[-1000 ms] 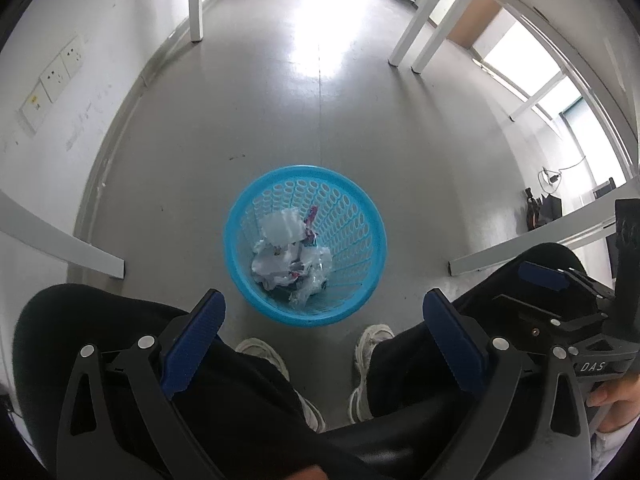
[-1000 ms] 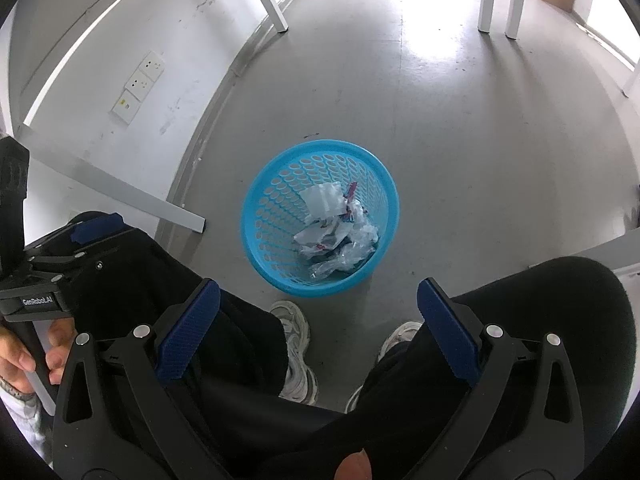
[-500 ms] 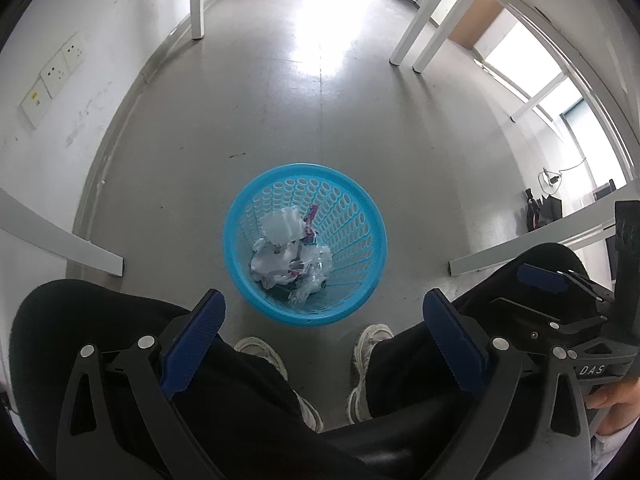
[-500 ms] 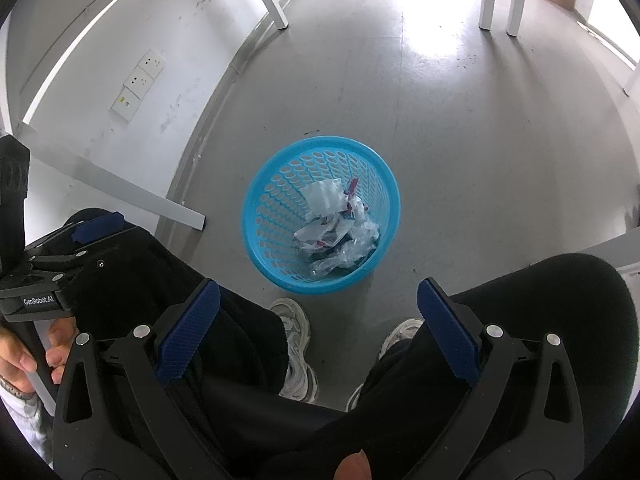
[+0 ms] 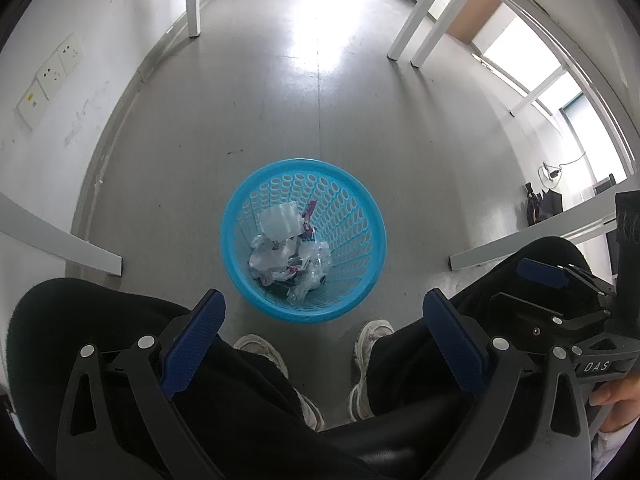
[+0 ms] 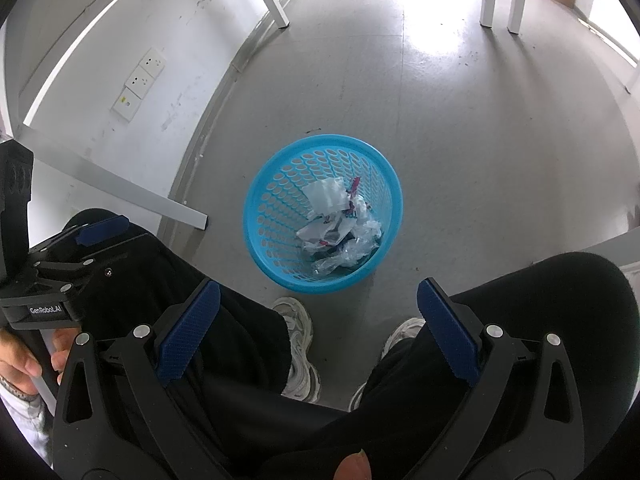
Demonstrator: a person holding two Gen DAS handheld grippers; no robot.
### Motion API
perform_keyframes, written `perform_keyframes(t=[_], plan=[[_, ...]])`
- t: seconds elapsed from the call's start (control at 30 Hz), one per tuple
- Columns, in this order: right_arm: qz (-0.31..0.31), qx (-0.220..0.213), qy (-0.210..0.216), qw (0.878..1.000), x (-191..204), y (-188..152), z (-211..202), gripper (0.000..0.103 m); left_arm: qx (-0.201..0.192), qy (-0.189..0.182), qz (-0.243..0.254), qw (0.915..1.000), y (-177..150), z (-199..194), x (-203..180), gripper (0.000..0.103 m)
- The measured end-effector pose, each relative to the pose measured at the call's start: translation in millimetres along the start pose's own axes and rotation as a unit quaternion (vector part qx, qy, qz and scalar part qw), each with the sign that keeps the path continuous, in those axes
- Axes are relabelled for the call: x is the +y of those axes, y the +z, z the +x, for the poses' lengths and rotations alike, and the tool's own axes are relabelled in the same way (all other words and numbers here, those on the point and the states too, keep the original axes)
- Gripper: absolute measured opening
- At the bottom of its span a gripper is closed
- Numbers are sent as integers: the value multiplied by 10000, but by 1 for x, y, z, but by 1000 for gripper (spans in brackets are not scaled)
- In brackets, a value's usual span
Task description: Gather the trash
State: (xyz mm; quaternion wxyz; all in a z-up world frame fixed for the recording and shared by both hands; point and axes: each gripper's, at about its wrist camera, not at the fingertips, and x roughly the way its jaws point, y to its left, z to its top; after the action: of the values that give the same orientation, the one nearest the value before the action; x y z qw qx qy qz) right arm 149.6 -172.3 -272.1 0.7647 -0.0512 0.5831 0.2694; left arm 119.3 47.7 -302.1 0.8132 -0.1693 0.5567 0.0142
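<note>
Grey floor (image 5: 320,120) is being occupied by a blue basket (image 5: 352,280) of crumpled trash (image 5: 286,254); both the left hand-held gripper (image 5: 320,320) and the right hand-held gripper (image 6: 318,312) are being held spread, empty, near it.

The perforated wastebasket (image 5: 362,240) looks like glossy blue plastic and holds crumpled white paper (image 5: 270,258) and clear, shiny plastic wrap (image 5: 314,276), the grey floor (image 5: 280,112) is smooth with a dull sheen, and each hand-held gripper's pads (image 6: 188,334) are ribbed matt blue.
</note>
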Motion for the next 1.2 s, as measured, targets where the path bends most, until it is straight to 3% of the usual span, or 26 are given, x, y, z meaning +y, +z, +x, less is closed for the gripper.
perform_keyframes(t=[1.2], plan=[[45, -2, 74, 10000, 1, -1, 3, 94, 21, 11, -27, 10000, -2, 2, 1, 97]])
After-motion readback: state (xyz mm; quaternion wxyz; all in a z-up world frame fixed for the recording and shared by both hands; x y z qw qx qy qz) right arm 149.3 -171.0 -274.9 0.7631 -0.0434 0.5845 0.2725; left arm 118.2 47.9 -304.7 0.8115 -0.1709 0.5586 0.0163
